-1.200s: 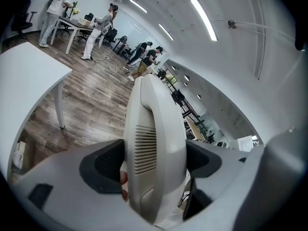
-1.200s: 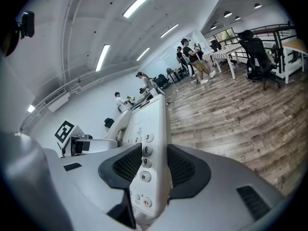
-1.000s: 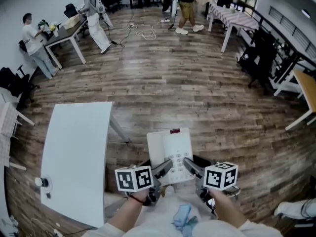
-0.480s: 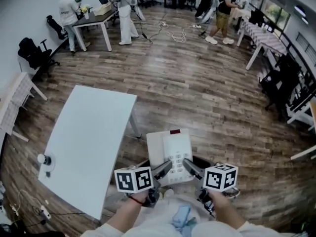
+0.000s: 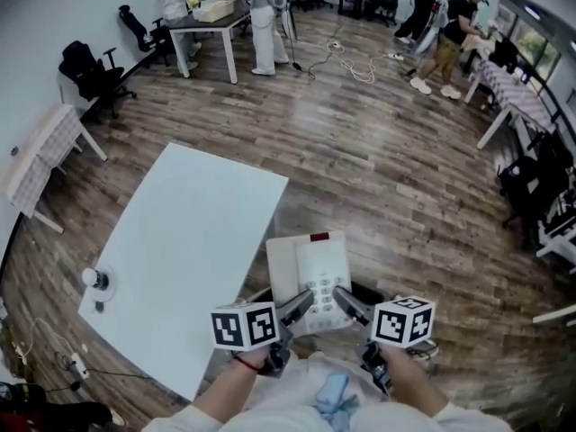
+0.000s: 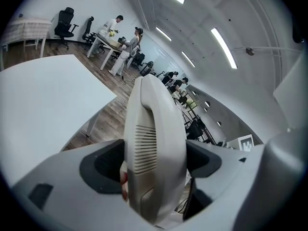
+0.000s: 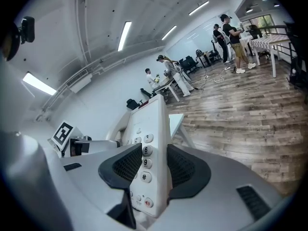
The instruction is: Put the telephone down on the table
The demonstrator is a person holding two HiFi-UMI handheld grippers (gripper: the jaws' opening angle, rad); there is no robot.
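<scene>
Pointing lengthwise away: held telephone (image 5: 309,273)

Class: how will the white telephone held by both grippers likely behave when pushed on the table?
Probably rigid: the telephone lies flat though gripped only at its near end. Its handset looks like a separate piece, so tilting might dislodge it. Smooth plastic on the smooth table would likely slide, not roll.
</scene>
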